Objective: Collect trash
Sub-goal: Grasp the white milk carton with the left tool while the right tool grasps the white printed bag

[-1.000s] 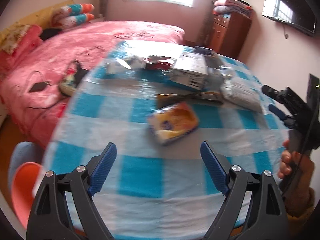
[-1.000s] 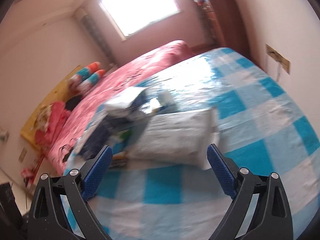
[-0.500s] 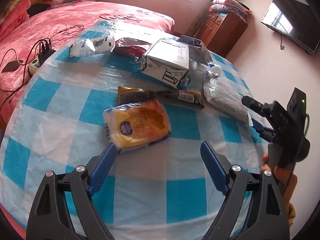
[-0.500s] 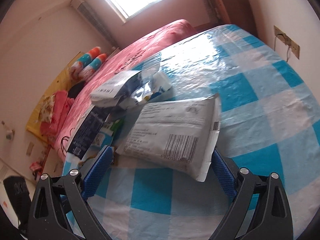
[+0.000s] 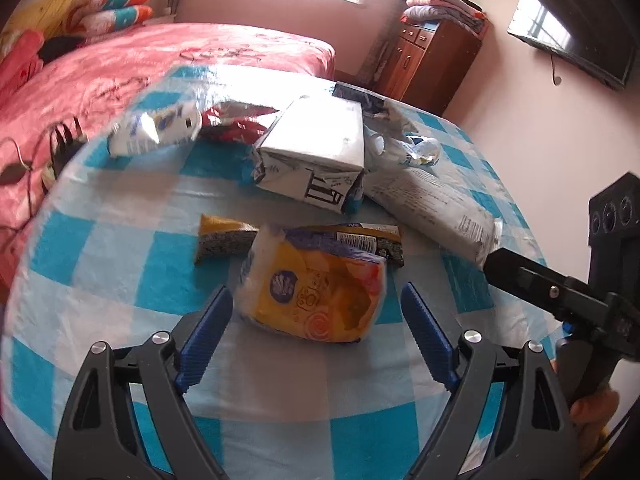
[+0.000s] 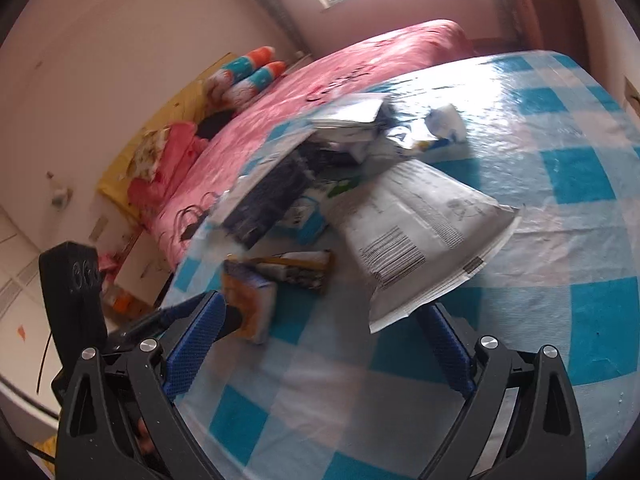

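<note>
Trash lies on a round table with a blue and white checked cloth point(image 5: 120, 280). A yellow and orange snack bag point(image 5: 316, 288) sits just ahead of my open left gripper point(image 5: 316, 332), between its blue fingers; it also shows in the right wrist view point(image 6: 248, 300). Behind it lie a dark yellow wrapper point(image 5: 224, 236), a white carton point(image 5: 316, 152) and a white and blue packet point(image 5: 156, 128). A white mailer bag point(image 6: 420, 236) lies just ahead of my open right gripper point(image 6: 320, 340), over its right finger. The mailer also shows in the left wrist view point(image 5: 432, 208).
A pink bed point(image 5: 120, 64) stands beyond the table with cables and a power strip point(image 5: 52, 152) on it. A wooden cabinet point(image 5: 432, 60) and a wall television point(image 5: 576, 44) are at the far right. The table edge curves close on the left.
My left gripper has moved forward and down, so the snack bag now sits between its fingers. My right gripper has swung left and the mailer bag has shifted right in its view.
</note>
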### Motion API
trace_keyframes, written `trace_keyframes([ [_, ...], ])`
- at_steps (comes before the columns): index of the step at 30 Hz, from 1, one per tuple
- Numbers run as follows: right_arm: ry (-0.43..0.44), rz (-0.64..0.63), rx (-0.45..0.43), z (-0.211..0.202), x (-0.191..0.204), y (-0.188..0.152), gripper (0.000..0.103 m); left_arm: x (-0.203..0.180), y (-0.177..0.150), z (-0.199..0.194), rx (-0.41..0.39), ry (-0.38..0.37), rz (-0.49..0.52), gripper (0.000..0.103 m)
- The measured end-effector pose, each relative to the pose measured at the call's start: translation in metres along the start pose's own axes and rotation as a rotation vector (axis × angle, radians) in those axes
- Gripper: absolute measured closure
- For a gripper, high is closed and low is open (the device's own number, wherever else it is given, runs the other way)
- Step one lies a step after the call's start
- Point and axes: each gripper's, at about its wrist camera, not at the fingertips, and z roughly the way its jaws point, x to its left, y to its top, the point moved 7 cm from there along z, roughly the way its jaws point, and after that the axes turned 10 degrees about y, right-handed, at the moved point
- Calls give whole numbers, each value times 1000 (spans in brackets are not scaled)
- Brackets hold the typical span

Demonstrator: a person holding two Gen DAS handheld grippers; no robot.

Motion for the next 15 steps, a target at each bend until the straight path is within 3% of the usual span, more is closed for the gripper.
trace_keyframes([
  [5,54,-29,-35,-18,12,7,9,4,13,-19,-49,28,56,17],
  [10,-84,-49,-93,-28,-7,22,9,-3,39,-27,-82,16,105,17],
  [15,-137,-61,-125,-39,-13,33,9,-12,59,-12,-63,10,124,17],
])
